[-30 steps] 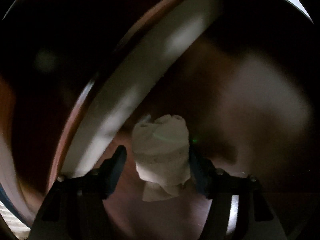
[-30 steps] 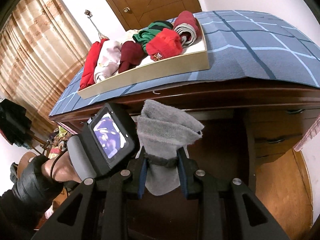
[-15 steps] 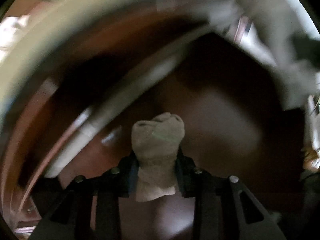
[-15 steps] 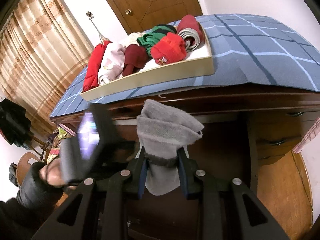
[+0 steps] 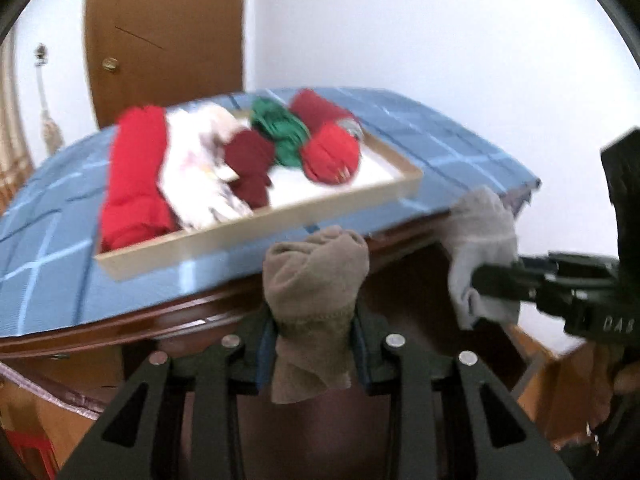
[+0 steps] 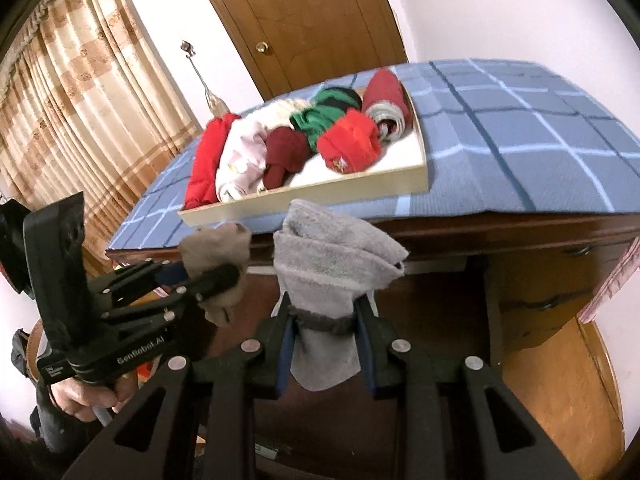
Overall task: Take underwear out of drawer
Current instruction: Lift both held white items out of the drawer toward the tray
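Right wrist alone shows curtain (image 6: 80, 92) — hand (image 6: 86, 394).

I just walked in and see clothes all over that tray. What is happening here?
A person holds a gripper in each hand and is pulling rolled garments out of the wooden dresser. The left gripper has its jaws clamped on a beige-brown roll; the right gripper is clamped on a grey roll. Both are held up in front of the dresser edge, below the shallow tray of red, white, maroon and green rolls on the blue plaid cover.

A tray (image 6: 420, 168) (wooden-rimmed) sits on the blue checked cloth (image 6: 520, 152).
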`<action>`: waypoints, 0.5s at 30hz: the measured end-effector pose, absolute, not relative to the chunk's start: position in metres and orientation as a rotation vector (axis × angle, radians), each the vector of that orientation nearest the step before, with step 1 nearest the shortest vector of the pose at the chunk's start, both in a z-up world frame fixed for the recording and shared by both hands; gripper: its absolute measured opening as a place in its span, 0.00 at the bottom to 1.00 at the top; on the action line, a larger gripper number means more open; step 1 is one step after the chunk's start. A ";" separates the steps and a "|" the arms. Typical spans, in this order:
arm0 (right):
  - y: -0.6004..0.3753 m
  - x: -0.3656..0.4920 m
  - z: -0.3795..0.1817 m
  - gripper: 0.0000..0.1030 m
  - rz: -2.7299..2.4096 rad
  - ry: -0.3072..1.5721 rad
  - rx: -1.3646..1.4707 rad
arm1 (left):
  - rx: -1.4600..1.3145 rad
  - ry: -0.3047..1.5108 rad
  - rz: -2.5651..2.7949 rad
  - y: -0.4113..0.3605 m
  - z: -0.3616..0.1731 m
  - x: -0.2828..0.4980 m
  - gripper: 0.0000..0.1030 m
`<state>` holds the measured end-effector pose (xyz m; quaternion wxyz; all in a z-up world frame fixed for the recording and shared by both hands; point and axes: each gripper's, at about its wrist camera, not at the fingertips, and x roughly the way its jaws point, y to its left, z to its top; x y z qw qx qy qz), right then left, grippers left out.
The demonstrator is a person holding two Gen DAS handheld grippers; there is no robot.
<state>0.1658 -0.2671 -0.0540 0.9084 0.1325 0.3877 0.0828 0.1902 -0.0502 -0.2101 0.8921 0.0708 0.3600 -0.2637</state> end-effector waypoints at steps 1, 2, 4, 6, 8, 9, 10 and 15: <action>-0.266 0.163 -0.050 0.29 0.170 0.789 0.270 | 0.142 0.727 -0.528 -0.052 -0.204 0.190 0.31; -0.265 0.161 -0.047 0.29 0.171 0.778 0.268 | 0.145 0.708 -0.504 -0.052 -0.199 0.187 0.31; -0.262 0.157 -0.041 0.29 0.176 0.762 0.260 | 0.156 0.676 -0.458 -0.063 -0.188 0.187 0.31; -0.256 0.154 -0.035 0.29 0.184 0.743 0.246 | 0.157 0.648 -0.429 -0.060 -0.183 0.180 0.31; -0.252 0.152 -0.030 0.29 0.193 0.726 0.242 | 0.158 0.629 -0.408 -0.057 -0.175 0.175 0.31; -0.251 0.151 -0.027 0.29 0.197 0.719 0.241 | 0.156 0.616 -0.394 -0.056 -0.171 0.171 0.31; -0.248 0.149 -0.024 0.29 0.202 0.710 0.238 | 0.154 0.608 -0.386 -0.057 -0.169 0.169 0.32; -0.238 0.136 -0.010 0.30 0.221 0.664 0.214 | 0.139 0.569 -0.372 -0.054 -0.154 0.152 0.32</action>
